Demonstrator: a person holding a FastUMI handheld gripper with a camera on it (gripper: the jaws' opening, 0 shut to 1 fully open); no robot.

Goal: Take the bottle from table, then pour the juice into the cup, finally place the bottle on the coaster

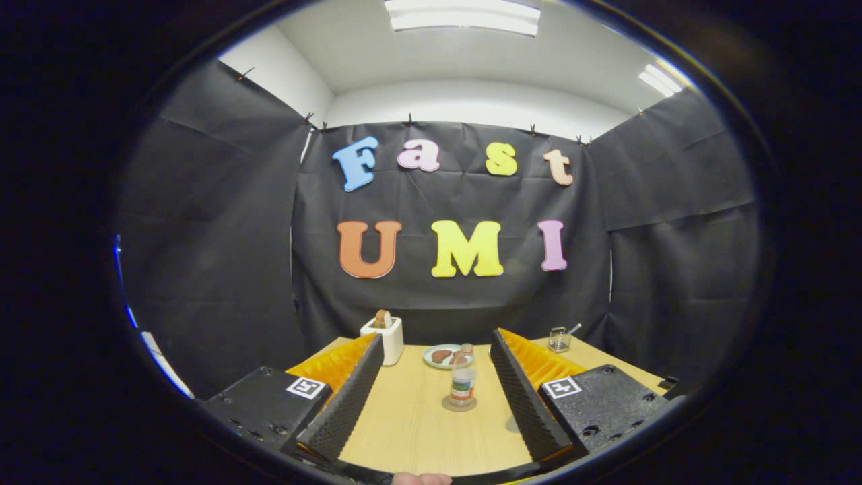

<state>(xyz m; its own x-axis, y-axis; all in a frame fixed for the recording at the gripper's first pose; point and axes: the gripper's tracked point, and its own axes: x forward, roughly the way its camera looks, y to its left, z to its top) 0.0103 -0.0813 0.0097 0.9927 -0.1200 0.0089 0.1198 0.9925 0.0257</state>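
Note:
A small clear bottle with a reddish cap and a striped label stands upright on a round brown coaster on the wooden table. It appears in the gap between my two fingers, and neither finger touches it. My gripper is open, fingers spread wide with nothing held. A pale rounded shape, possibly the cup, peeks out beside the right finger and is mostly hidden by it.
Beyond the bottle lies a plate with brown food pieces. A white toaster holding a slice stands at the back left. At the back right stands a small glass jar with a spoon. A fingertip shows below.

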